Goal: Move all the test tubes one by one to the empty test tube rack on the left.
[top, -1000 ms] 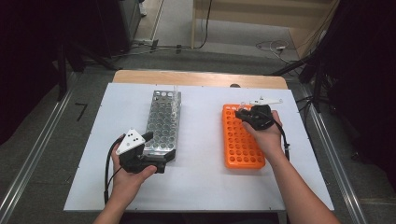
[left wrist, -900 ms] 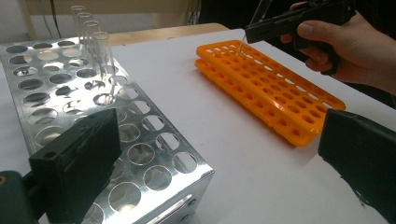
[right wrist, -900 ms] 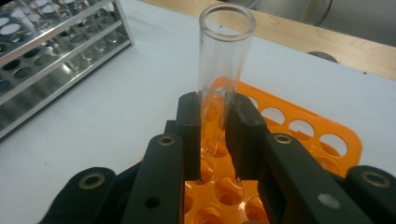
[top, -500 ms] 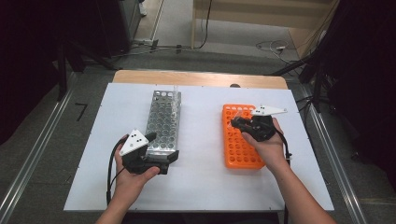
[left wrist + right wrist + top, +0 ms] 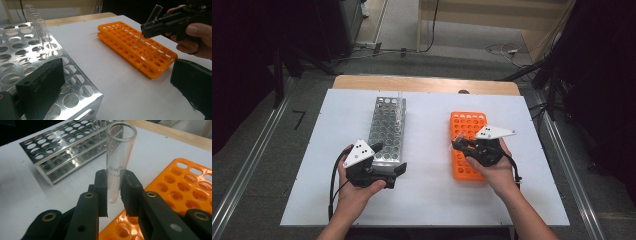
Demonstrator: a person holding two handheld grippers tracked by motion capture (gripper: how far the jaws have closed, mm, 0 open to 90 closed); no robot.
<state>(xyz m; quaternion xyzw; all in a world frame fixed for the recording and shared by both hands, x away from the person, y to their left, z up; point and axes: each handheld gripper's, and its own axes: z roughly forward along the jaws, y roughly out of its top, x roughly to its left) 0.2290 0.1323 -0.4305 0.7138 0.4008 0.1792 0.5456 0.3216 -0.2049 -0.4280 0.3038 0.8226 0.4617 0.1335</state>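
Right gripper (image 5: pixel 114 192): your jaws are clamped on a clear glass tube (image 5: pixel 117 160), pads pressing its lower half from both sides, open mouth up.
Tube: in your left gripper view the tube (image 5: pixel 147 26) leans, its rounded bottom at or just above a hole of the orange rack (image 5: pixel 140 47); whether it has entered the hole you cannot tell. From above, the tube (image 5: pixel 458 138) sits over the rack's left edge, about halfway along.
Orange rack: it lies flat on the white table (image 5: pixel 427 125), right of centre, long side running away from you; your right hand (image 5: pixel 494 167) is over its near half. The holes you can see are empty.
Left gripper (image 5: pixel 398 172): your jaws stand wide with nothing between them, one resting against the near end of the metal rack (image 5: pixel 387 130), the other out over bare table.
Metal rack: it stands left of centre, well apart from the orange rack. A few glass tubes (image 5: pixel 35 20) stand upright in a row at its far end.
Left hand (image 5: pixel 357 185): at the near edge of the table, just behind the metal rack.
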